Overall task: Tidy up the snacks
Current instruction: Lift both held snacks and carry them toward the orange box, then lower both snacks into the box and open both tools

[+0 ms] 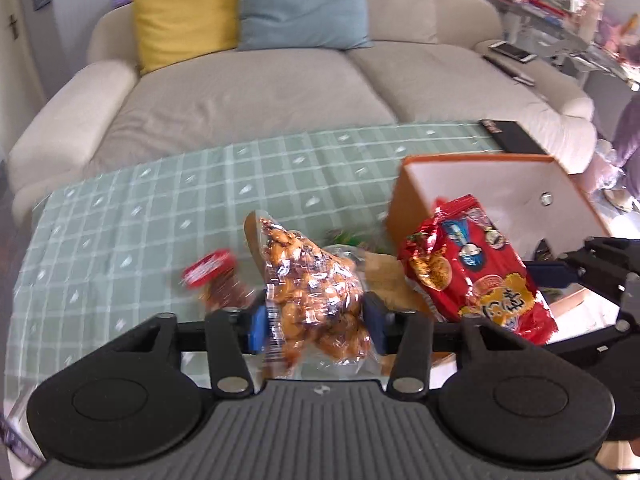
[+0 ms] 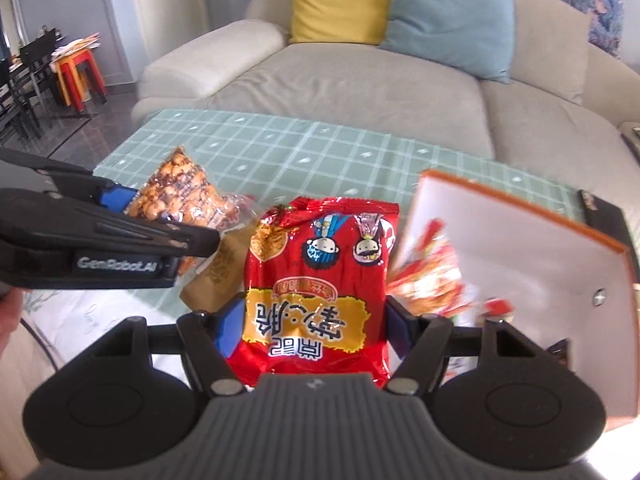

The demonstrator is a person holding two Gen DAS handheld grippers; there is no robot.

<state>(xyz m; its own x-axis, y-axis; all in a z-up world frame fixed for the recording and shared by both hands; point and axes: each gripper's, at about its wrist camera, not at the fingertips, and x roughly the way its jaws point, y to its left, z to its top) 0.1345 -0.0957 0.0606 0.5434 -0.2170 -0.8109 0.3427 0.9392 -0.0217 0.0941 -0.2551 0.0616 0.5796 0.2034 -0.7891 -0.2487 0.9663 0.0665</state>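
Observation:
My left gripper (image 1: 316, 322) is shut on a clear bag of orange-brown snacks (image 1: 308, 280), held up above the table; the blue pads press its lower sides. In the right wrist view the same bag (image 2: 188, 192) sticks out of the left gripper (image 2: 160, 216) at the left. A red snack bag with cartoon faces (image 2: 320, 256) is held lifted in my right gripper (image 2: 312, 324), gripped at both edges. The left wrist view shows that red bag (image 1: 472, 264) in front of an orange box with a white inside (image 1: 480, 176).
The box (image 2: 540, 248) holds several red packets (image 2: 432, 276). On the green checked tablecloth (image 1: 200, 184) lie a small red-labelled packet (image 1: 212, 272), a brown paper bag (image 2: 216, 276) and a green packet (image 1: 348, 236). A black object (image 1: 508, 132) sits at the far right edge. A beige sofa (image 1: 248, 96) stands behind.

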